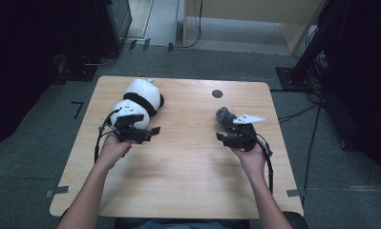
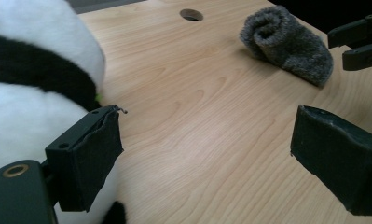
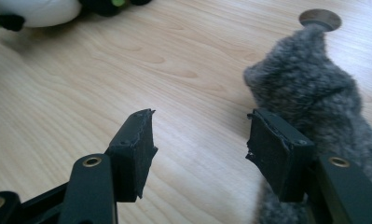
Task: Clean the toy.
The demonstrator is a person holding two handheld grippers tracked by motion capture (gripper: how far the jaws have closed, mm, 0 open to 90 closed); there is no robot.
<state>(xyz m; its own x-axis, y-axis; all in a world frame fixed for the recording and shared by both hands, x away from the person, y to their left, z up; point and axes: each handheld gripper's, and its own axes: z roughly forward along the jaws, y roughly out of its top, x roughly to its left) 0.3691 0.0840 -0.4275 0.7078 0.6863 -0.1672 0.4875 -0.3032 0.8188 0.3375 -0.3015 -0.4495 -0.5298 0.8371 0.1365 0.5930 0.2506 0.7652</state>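
Note:
A black-and-white panda plush lies at the table's far left. In the left gripper view the panda plush presses close against the outside of the left jaw. My left gripper stands wide open over bare wood. A rolled grey sock rests right of centre. My right gripper is open too, nothing between its pads; the grey sock sits just outside its right jaw, touching or nearly so.
The wooden table has a round cable hole near its far edge. The near half is bare wood. Dark stands and cables line the carpeted floor around it. The other gripper shows beyond the sock.

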